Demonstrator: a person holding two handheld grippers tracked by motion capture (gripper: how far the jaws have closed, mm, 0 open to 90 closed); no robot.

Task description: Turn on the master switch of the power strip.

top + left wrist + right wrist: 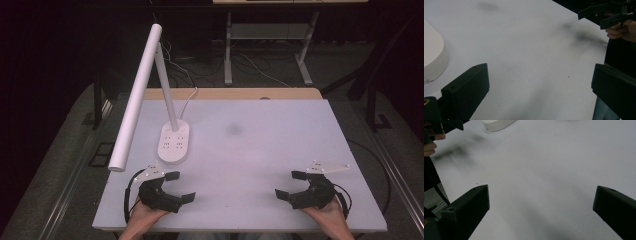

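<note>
In the high view, a white desk lamp [150, 100] stands on the white table [260, 150]; its flat base [174, 143] is the landmark here. The lamp's long tube head slopes from the far side down toward the near left edge of the table. The left gripper [176, 186] is near the base, on its near side, held by the person's left hand [145, 215] at the near table edge. Its jaws are spread wide with nothing between them. The right gripper [289, 185] is well apart from the base, to its right and nearer to the person, held by the right hand [327, 215]. Its jaws are also spread wide and hold nothing.

In the left gripper view, the two black jaws stand far apart over the bare table. The rounded edge of the base [432, 57] is at the left, beside the left jaw but apart from it.

In the right gripper view, the jaws are released as well, and the base [497, 124] lies far ahead at the top.
</note>
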